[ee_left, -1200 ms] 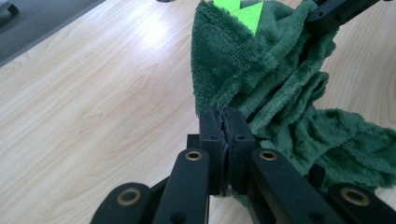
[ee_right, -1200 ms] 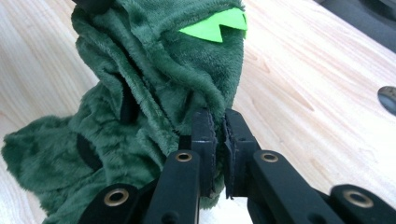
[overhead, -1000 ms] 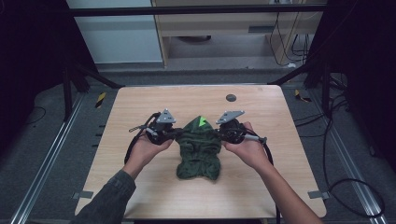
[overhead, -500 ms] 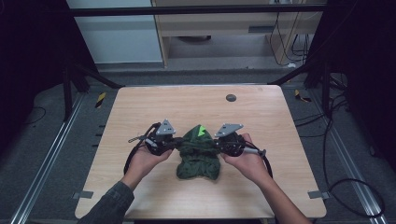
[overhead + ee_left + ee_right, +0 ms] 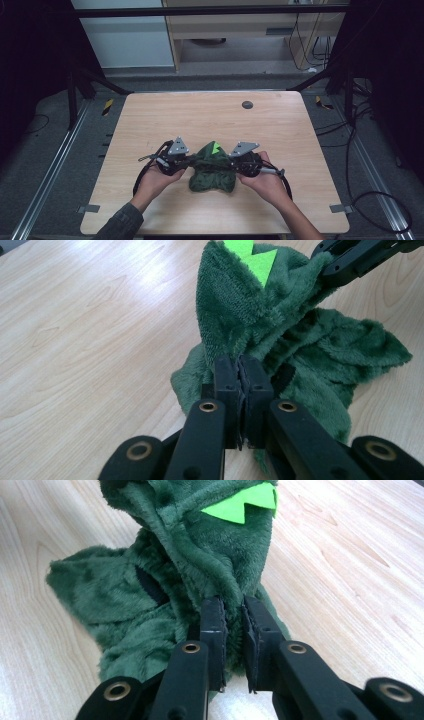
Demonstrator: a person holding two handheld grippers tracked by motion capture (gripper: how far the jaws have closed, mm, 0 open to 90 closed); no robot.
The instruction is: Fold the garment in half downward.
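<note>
You had the green plush garment point(image 5: 212, 172) bunched up on the wooden table point(image 5: 200, 115), a good way in front of the small dark disc point(image 5: 247, 104) set into the tabletop. Your left gripper point(image 5: 239, 371) was clamped tight on a fold at its left edge, and your right gripper point(image 5: 234, 616) was pinching fabric on the opposite side (jaws looked slightly apart there, hard to say how thick the fold was). The lime-green spikes point(image 5: 242, 502) stuck up between both tools.

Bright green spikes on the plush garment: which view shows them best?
The right gripper view: the green spikes sit close and flat-on atop the dark green garment. The left gripper view cuts them at its top edge; the high view shows a small speck.
</note>
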